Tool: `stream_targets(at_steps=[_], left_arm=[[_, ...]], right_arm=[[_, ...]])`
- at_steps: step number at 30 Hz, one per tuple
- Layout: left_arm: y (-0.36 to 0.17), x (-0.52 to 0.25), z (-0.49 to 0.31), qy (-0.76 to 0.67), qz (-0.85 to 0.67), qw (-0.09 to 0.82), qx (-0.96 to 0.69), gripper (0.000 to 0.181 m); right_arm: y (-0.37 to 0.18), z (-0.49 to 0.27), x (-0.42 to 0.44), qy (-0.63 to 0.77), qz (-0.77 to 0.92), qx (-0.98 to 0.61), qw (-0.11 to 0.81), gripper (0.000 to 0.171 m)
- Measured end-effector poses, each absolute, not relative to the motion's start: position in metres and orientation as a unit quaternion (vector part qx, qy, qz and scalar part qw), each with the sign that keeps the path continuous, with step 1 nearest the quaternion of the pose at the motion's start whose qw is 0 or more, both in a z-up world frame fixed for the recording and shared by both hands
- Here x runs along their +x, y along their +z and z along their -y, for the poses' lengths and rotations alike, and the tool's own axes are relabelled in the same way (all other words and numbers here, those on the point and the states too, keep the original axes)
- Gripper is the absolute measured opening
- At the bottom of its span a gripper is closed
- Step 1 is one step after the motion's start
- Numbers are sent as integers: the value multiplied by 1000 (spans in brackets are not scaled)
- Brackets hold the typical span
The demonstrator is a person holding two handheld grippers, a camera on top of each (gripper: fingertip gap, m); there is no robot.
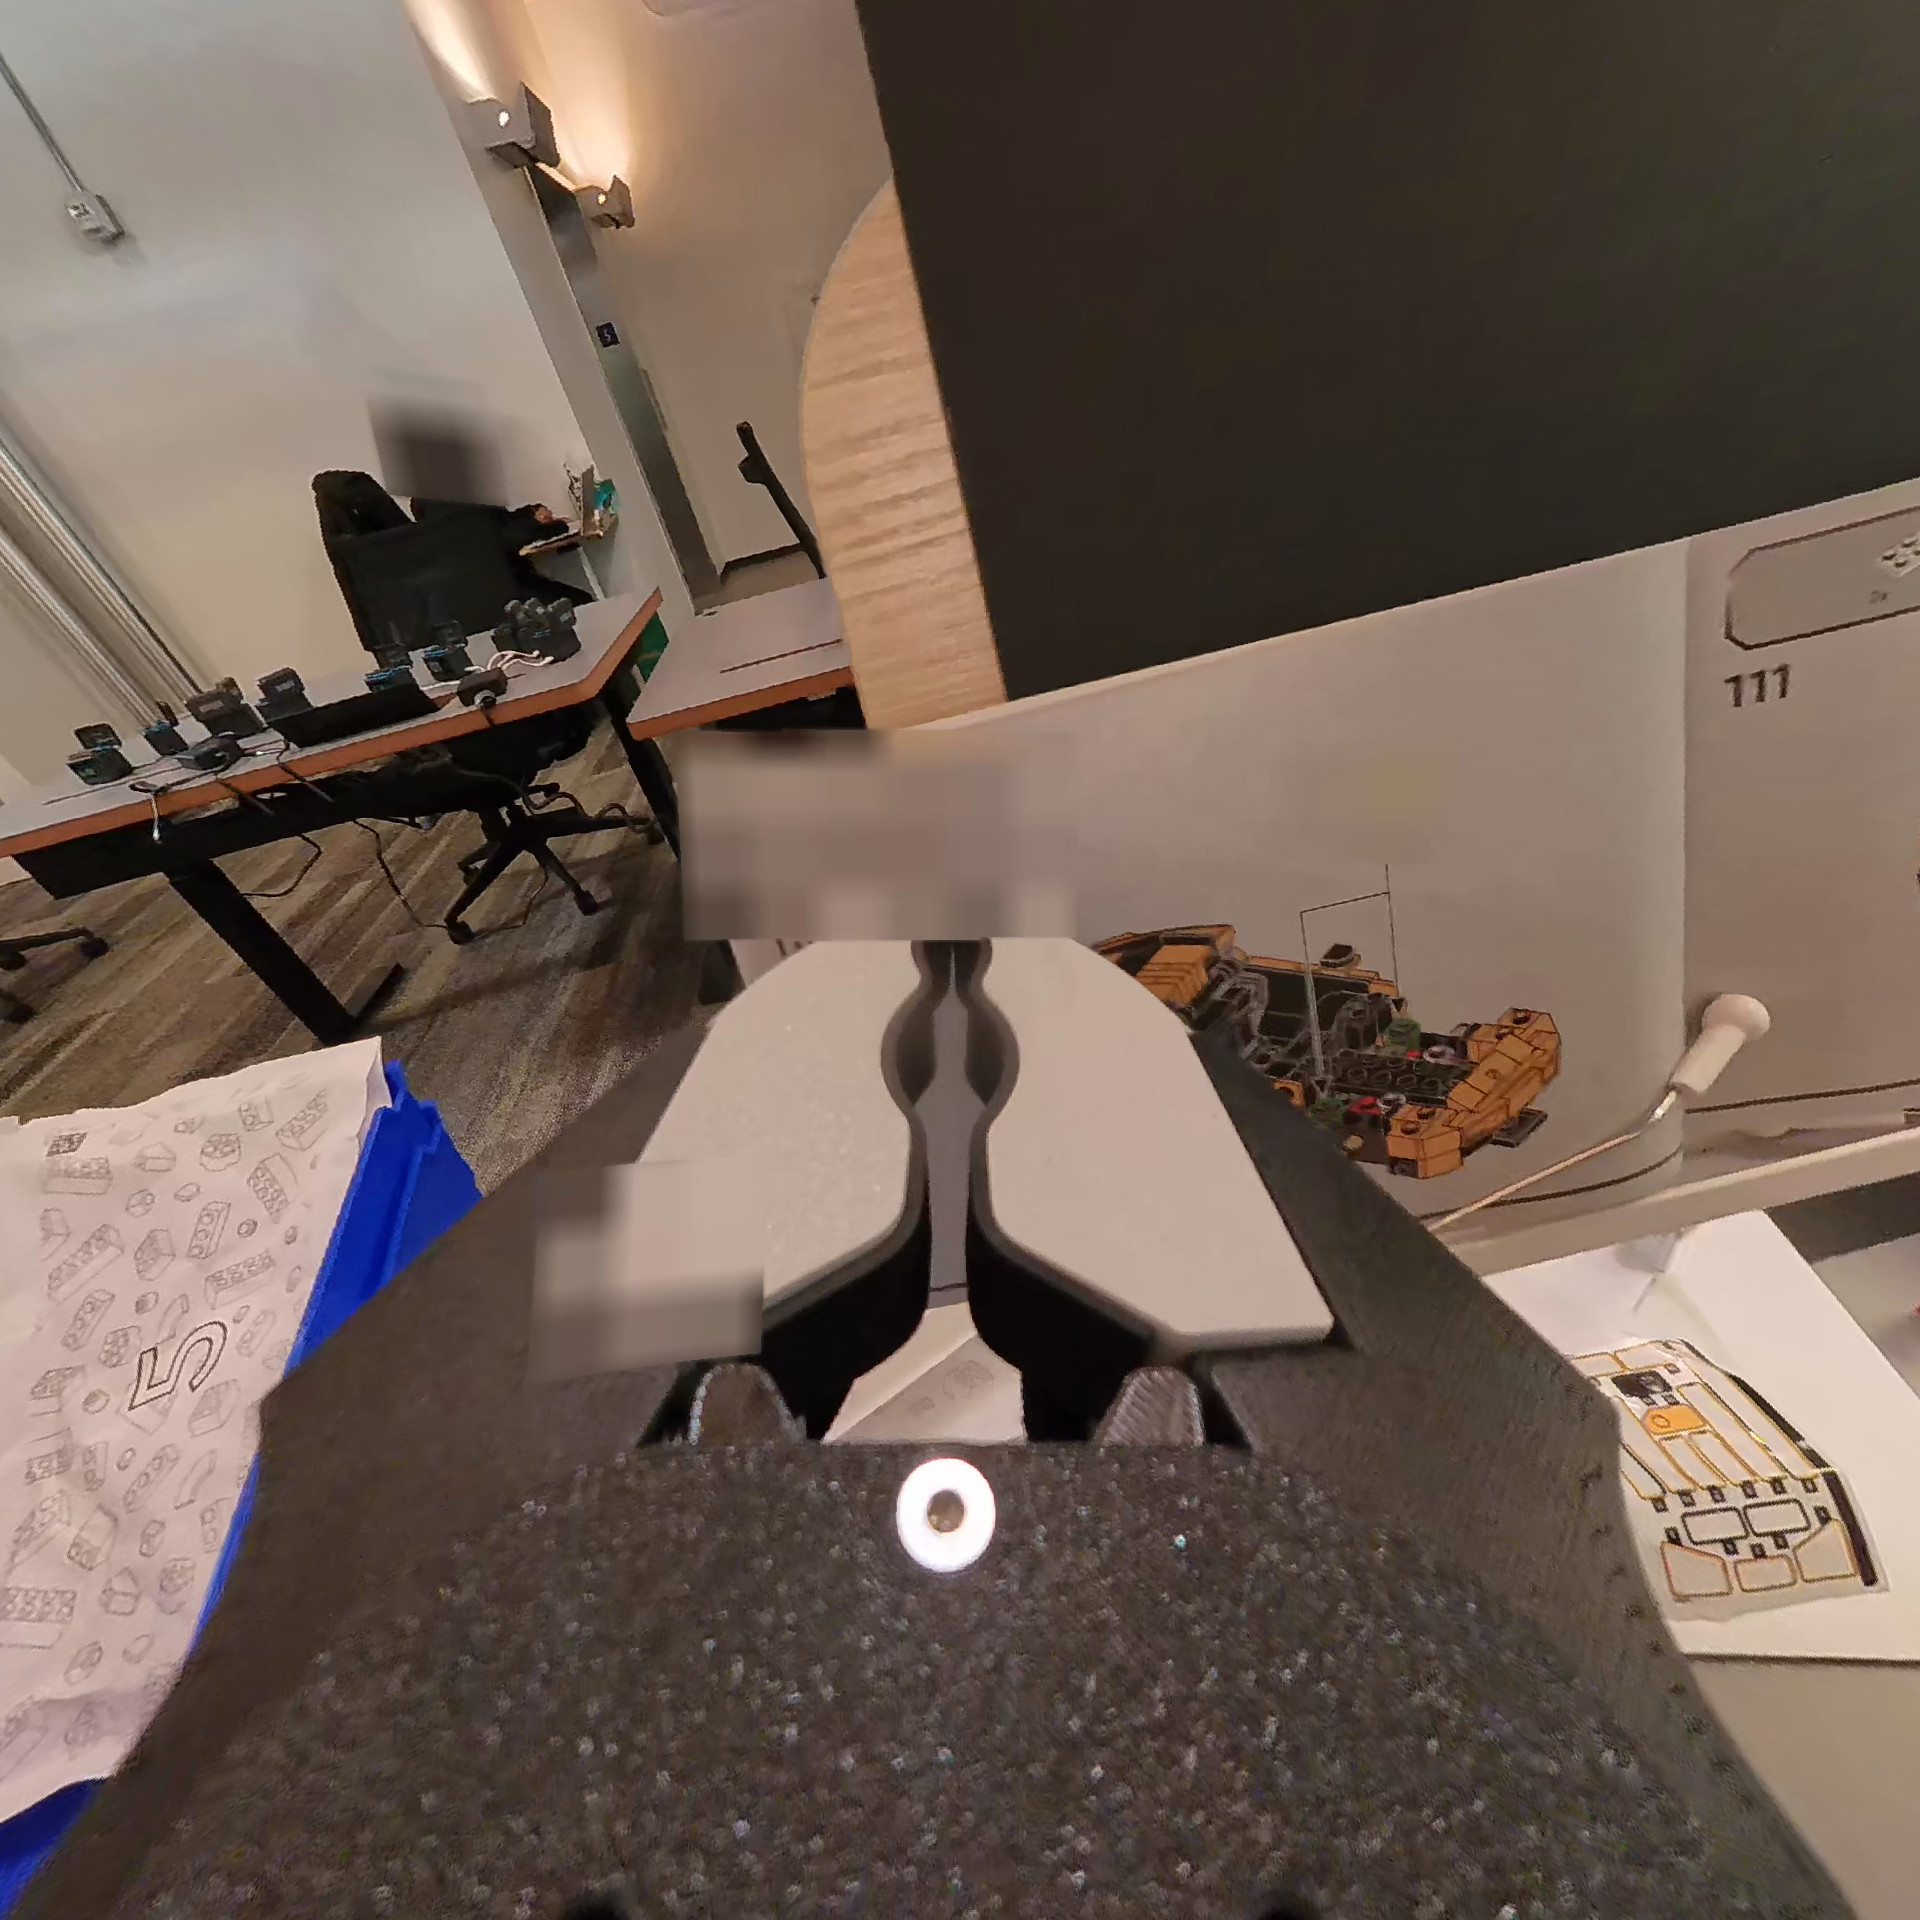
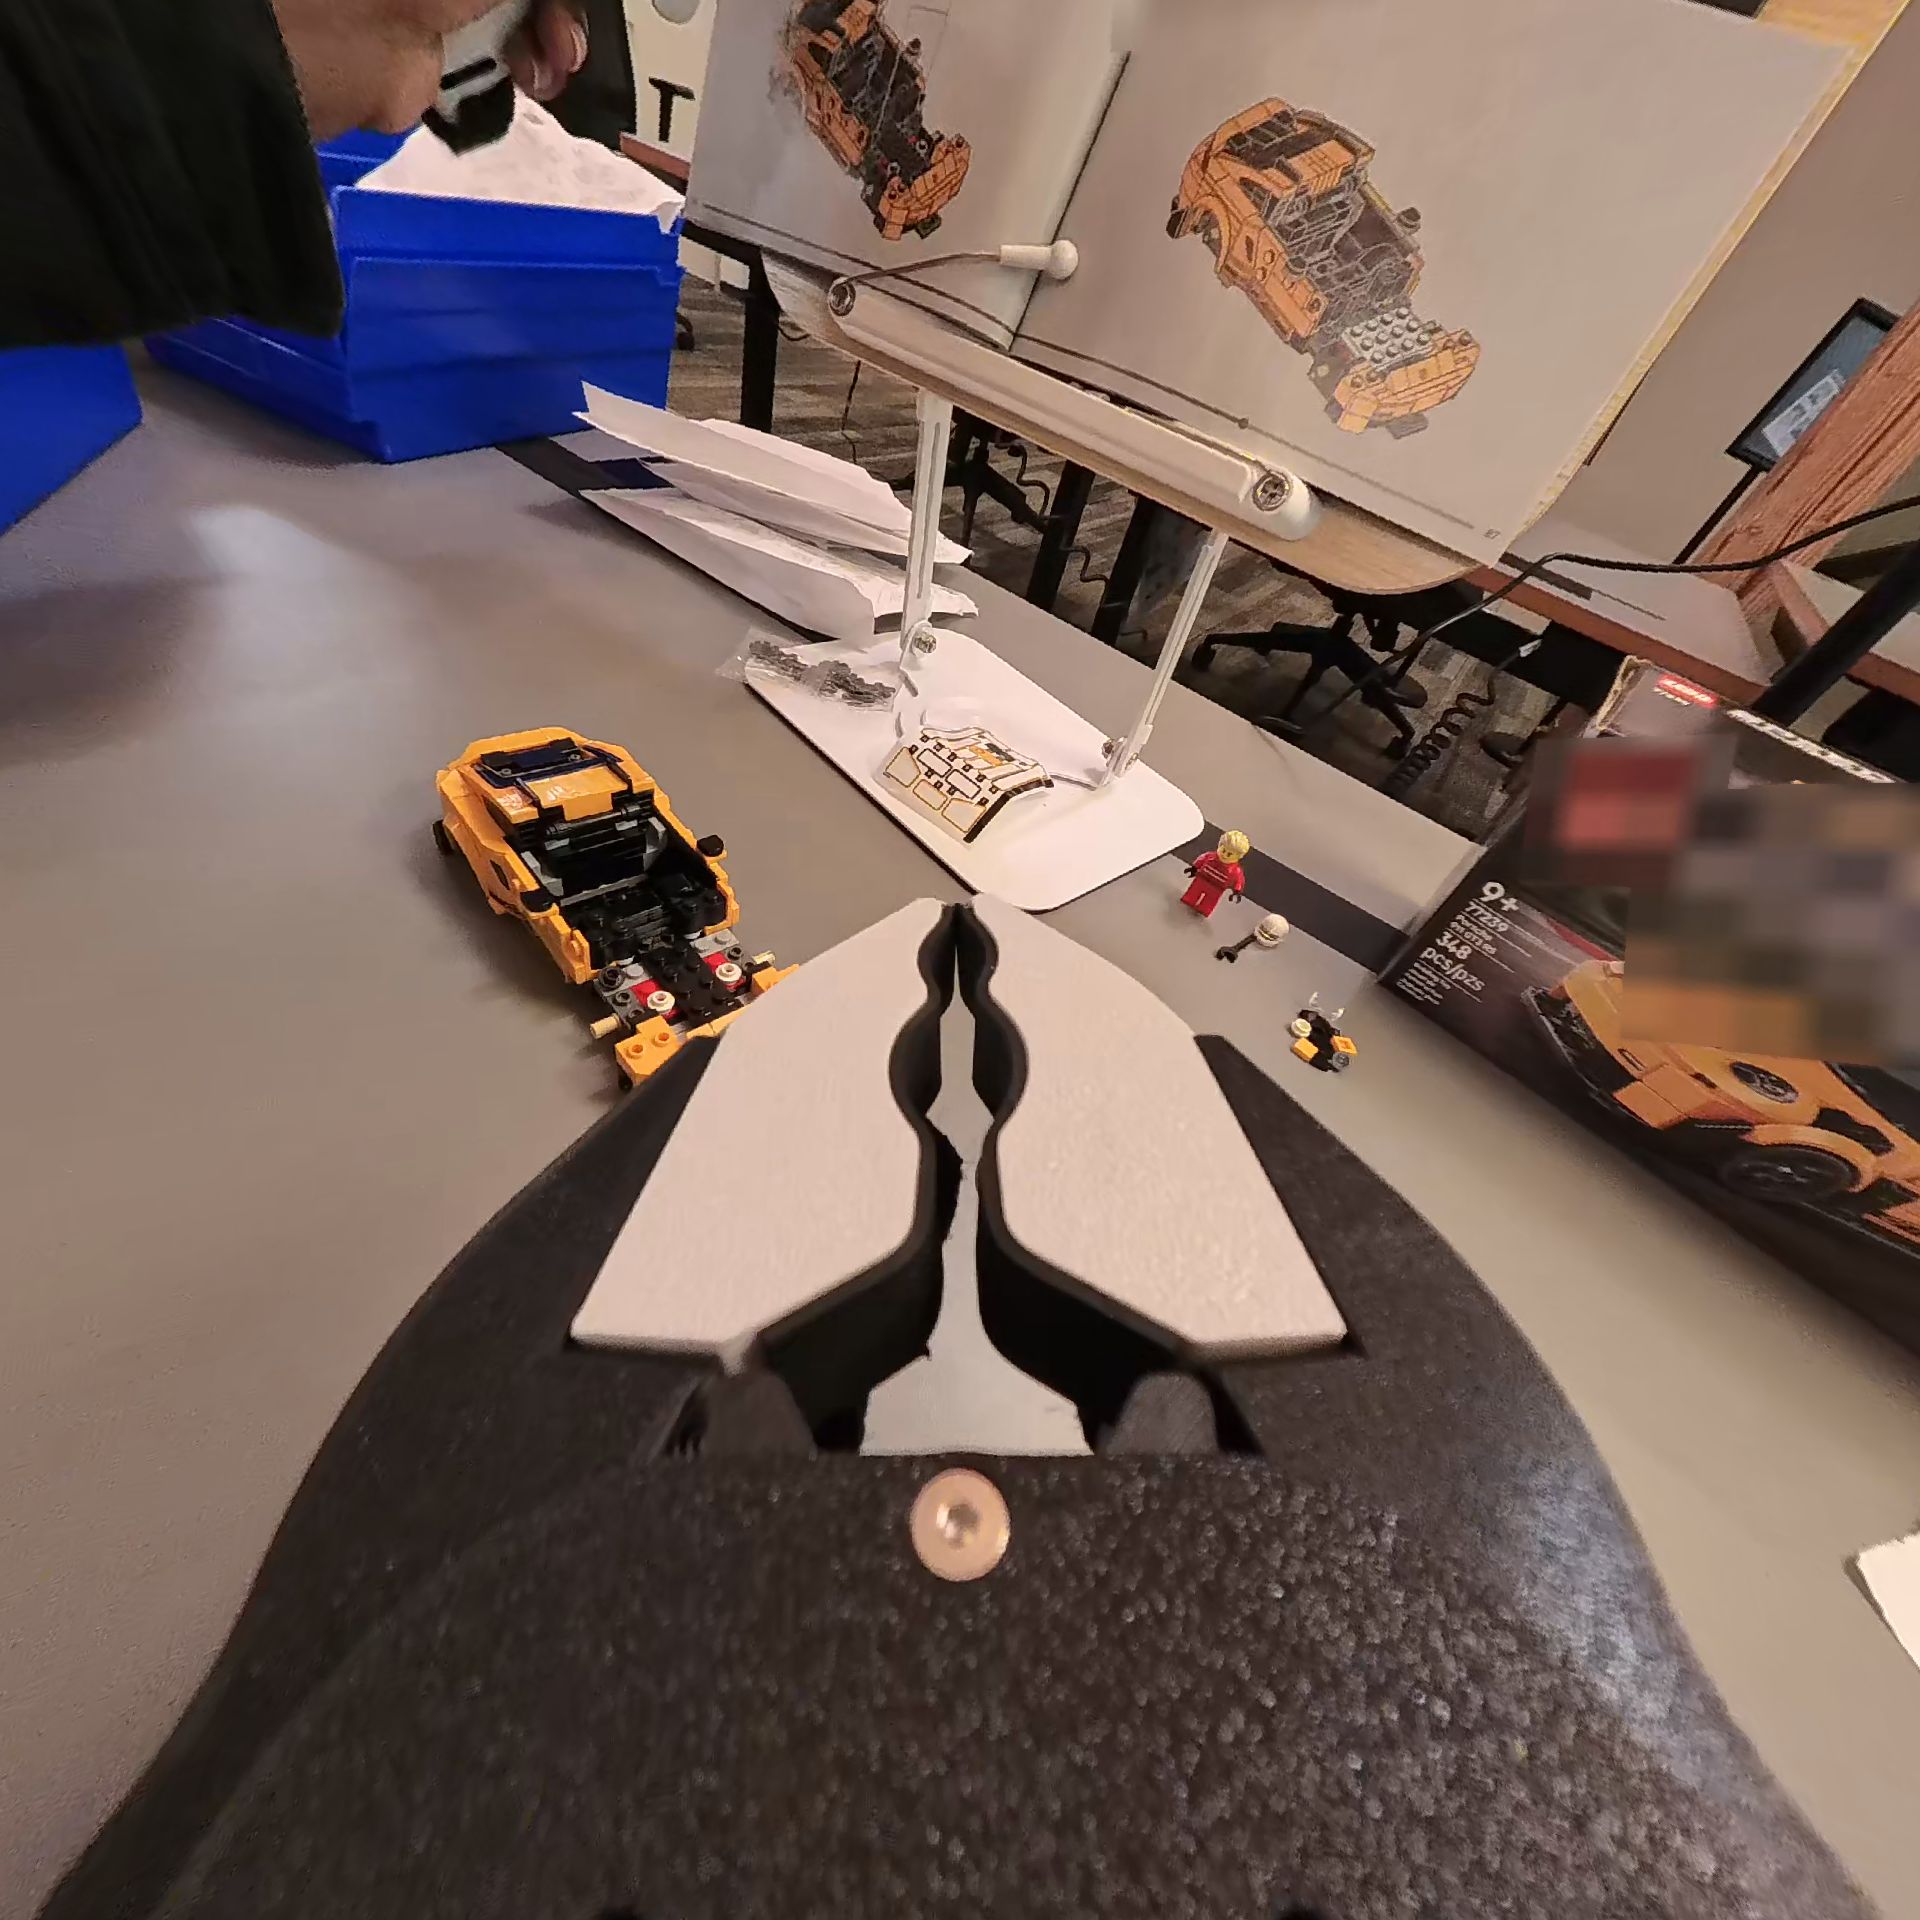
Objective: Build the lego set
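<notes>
A partly built orange and black lego car (image 2: 582, 852) lies on the grey table (image 2: 260, 1091), just left of and beyond my right gripper (image 2: 956, 916), which is shut and empty a little above the table. A red minifigure (image 2: 1216, 873), a white helmet (image 2: 1270, 928) and a small orange-black sub-assembly (image 2: 1320, 1039) lie to the right of it. The open instruction booklet (image 2: 1247, 260) rests on a white stand (image 2: 1101, 821). My left gripper (image 1: 951, 951) is shut and empty, raised and facing the booklet (image 1: 1351, 831), beside a blue bin (image 1: 364, 1226).
The blue bin holds a white printed paper bag (image 1: 135, 1330). A sticker sheet (image 2: 966, 774) lies on the stand base, also in the left wrist view (image 1: 1725, 1475). Torn paper bags (image 2: 769, 499), a bag of black parts (image 2: 821, 670), blue bins (image 2: 468, 301) and the set's box (image 2: 1662, 1060) ring the table. Across from one pair of fingers to the other is roughly 40 cm. From the right gripper's tips to the small orange-black sub-assembly (image 2: 1320, 1039) is close to 25 cm. The left gripper is farther from the white helmet (image 2: 1270, 928), some 45 cm, than the right, some 30 cm.
</notes>
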State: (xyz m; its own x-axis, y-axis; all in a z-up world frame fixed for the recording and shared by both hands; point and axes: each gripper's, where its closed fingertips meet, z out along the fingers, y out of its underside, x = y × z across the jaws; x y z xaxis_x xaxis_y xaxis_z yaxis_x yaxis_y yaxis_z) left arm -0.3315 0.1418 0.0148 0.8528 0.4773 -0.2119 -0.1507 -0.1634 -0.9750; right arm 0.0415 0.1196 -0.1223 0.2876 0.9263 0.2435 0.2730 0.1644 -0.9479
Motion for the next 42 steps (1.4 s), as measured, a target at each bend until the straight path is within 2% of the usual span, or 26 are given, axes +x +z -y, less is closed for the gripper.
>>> stream_targets(at_steps=[8,17,42], left_arm=[[-16,-284,-146,227,69,639,-732,0],[-47,-272,-148,211,62,625,-749,0],[-46,-263,-162,214,51,623,-751,0]], right_arm=[[-125,-120,42,286,525,-575,559,0],[-124,-119,42,286,527,-572,560,0],[-127,-119,42,286,530,-575,555,0]])
